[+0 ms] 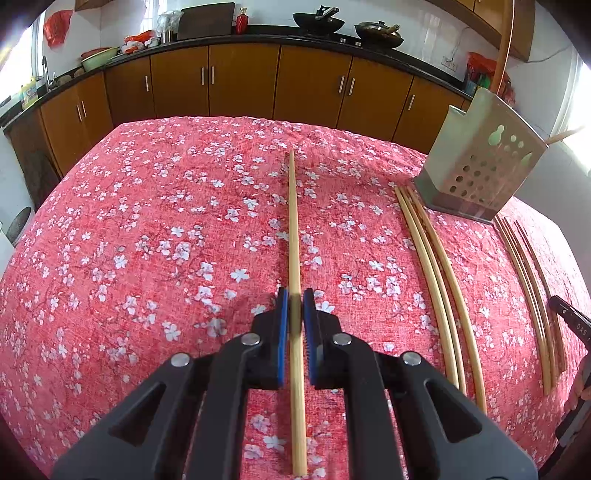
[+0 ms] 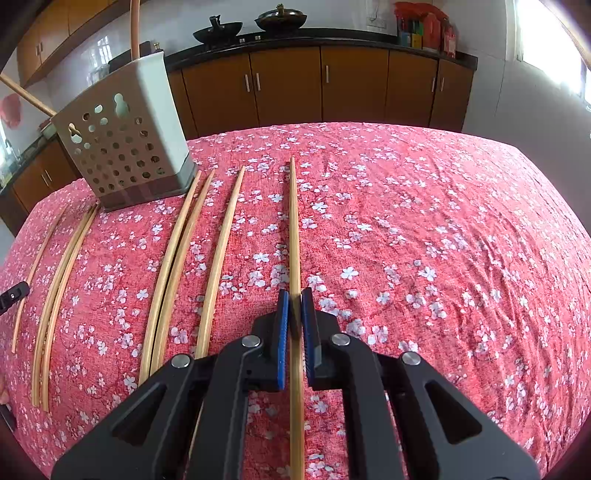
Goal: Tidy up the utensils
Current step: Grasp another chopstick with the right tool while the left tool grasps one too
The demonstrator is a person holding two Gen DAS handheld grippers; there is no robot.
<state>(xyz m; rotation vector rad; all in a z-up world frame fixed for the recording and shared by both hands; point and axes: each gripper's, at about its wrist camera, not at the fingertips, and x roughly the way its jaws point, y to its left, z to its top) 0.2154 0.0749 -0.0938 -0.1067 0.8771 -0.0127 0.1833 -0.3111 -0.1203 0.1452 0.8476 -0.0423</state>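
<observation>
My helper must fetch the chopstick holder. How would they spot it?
On the floral red tablecloth, look to the far edge by the loose chopsticks. The holder is the upright grey box there, alone in having round holes in its wall.

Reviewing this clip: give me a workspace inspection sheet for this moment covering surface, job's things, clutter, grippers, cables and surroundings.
Surface: table under a red floral cloth, wrinkled.
Job's things: perforated utensil holder standing on the cloth, long handles sticking out of it; loose chopsticks lying roughly parallel in front of it; each gripper has its own chopstick.
Clutter: nothing seen on the cloth besides these.
Grippers: left gripper has its jaws shut on a chopstick; right gripper has its jaws shut on another chopstick. Both sticks point away over the cloth.
Cables: nothing seen.
Surroundings: kitchen with brown cabinets, woks on the counter, bright window at the right.
</observation>
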